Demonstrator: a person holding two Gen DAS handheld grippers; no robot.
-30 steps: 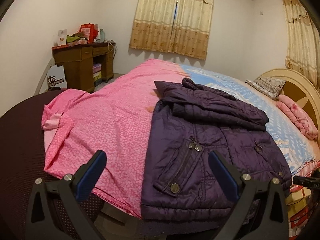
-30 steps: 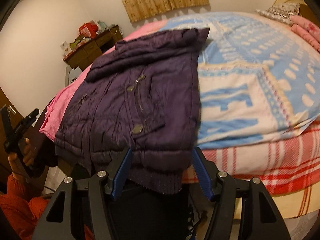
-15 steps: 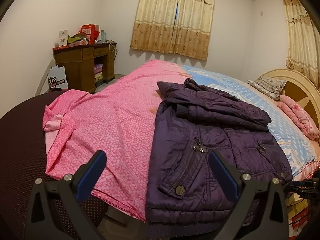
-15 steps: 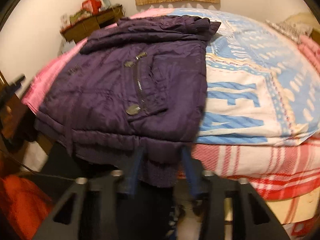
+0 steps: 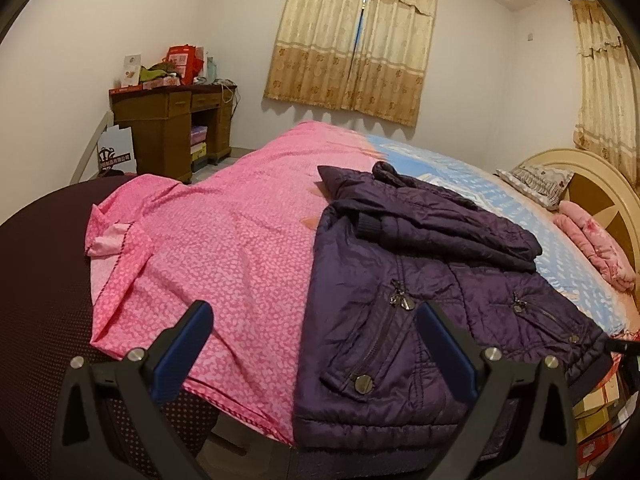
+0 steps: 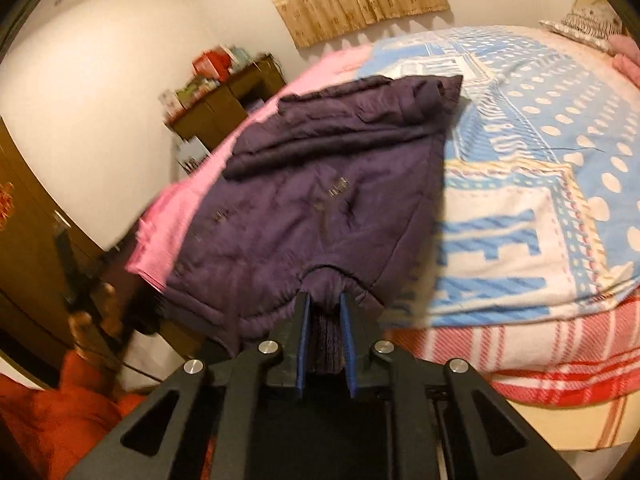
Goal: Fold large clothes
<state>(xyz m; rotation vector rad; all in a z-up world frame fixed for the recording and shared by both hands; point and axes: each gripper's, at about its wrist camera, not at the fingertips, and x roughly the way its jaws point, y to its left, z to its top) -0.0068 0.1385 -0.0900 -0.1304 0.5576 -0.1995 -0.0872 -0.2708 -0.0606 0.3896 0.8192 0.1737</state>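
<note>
Right tool (image 6: pixel 325 300) closing on jacket (image 6: pixel 320 200) hem since 1s ago; L tool (image 5: pixel 316 316) wide apart, desk (image 5: pixel 172 128) behind.

I'm working in a home bedroom: a wide bed (image 5: pixel 460 168) with a curved headboard (image 5: pixel 600 184), a pillow (image 5: pixel 534 180), a pink sheet (image 5: pixel 240 240) and a blue blanket (image 6: pixel 540 140), curtains (image 5: pixel 352 40) over the window, and a cluttered wooden desk (image 5: pixel 172 128) against the wall.

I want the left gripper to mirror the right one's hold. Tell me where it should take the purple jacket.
Grip the ribbed hem at the purple jacket's near left corner, coming from the bed's foot. That band overhangs the edge, so the open left gripper can likely straddle it, as the right gripper, closing, pinches it further along.
</note>
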